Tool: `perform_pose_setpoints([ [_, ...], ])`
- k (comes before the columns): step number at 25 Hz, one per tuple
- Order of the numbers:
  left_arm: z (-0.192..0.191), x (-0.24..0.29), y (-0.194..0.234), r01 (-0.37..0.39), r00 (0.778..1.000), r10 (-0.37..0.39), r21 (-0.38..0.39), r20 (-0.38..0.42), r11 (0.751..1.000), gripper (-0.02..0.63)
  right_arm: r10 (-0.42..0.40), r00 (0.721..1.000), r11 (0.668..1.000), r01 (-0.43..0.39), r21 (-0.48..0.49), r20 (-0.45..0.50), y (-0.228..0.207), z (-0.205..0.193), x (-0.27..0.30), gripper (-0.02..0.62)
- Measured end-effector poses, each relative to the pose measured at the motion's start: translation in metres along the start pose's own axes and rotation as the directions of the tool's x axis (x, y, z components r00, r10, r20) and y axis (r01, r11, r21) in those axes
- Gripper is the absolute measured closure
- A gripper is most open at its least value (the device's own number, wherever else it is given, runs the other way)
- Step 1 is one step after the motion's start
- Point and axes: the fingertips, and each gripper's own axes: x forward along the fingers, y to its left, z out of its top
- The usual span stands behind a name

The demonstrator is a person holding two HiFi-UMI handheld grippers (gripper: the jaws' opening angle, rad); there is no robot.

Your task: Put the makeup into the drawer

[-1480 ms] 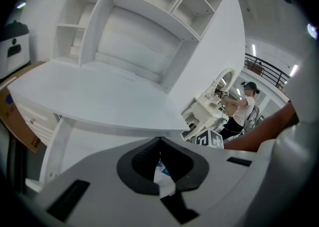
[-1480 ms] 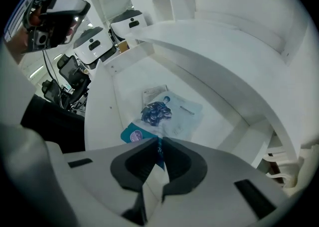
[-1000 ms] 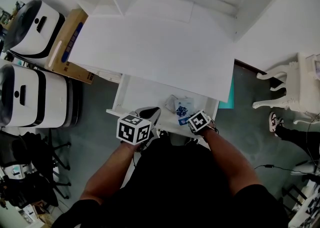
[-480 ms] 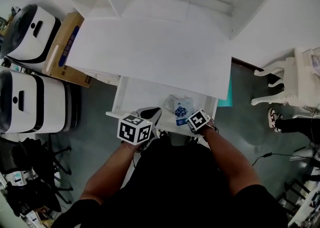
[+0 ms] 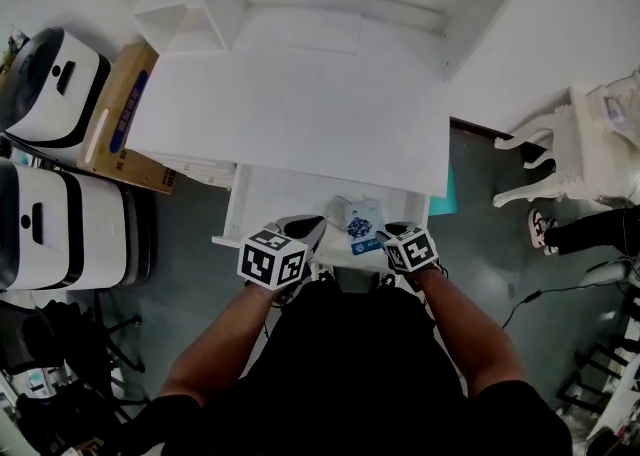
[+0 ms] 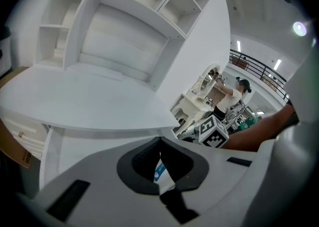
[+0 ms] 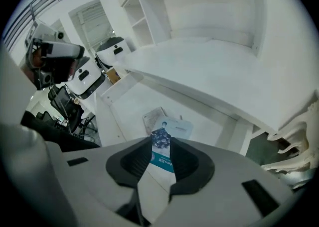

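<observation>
The open white wooden drawer (image 5: 262, 192) juts out beneath the white desk top (image 5: 300, 104). The right gripper (image 7: 160, 142) hangs over the drawer's front right part, its jaws released after just opening. Between them shows a flat white makeup sachet with a teal band (image 7: 160, 159), lying front to back, its dark blue patterned end toward the drawer's rear. Two more pale sachets (image 7: 177, 127) lie deeper in. At the drawer's front edge, the left gripper (image 6: 159, 140) is clenched, tips touching.
</observation>
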Motion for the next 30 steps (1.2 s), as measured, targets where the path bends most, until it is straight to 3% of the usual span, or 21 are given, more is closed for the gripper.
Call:
perform_pose_setpoints([
  [4,0.003,0.001,-0.006,0.037,0.999,-0.037,0.043,-0.003,0.998,0.595,0.007,0.989,0.995,-0.022,0.101,0.148,0.013,0.017,-0.035,0.484],
  [6,0.006,0.0,-0.01,0.051,0.999,-0.051,0.062,0.0,0.997,0.595,0.0,0.974,0.989,-0.035,0.147,0.228,0.02,0.026,-0.055,0.531],
  [9,0.01,-0.003,-0.015,0.057,0.998,-0.059,0.071,0.015,0.996,0.595,-0.022,0.947,0.981,-0.042,0.191,0.32,0.027,0.035,-0.085,0.552],
  [18,0.02,-0.031,-0.055,0.037,0.991,-0.046,0.075,0.127,0.997,0.595,-0.032,0.848,0.981,-0.075,0.181,0.528,0.035,0.061,-0.174,0.569],
  [22,0.019,-0.035,-0.079,0.016,0.982,-0.024,0.041,0.188,0.999,0.595,0.01,0.821,0.986,-0.104,0.132,0.571,0.04,0.057,-0.204,0.569],
  [30,-0.02,-0.033,-0.141,-0.038,0.981,0.029,0.044,0.191,0.998,0.595,0.087,0.798,0.984,-0.162,0.073,0.597,0.045,0.002,-0.254,0.569],
])
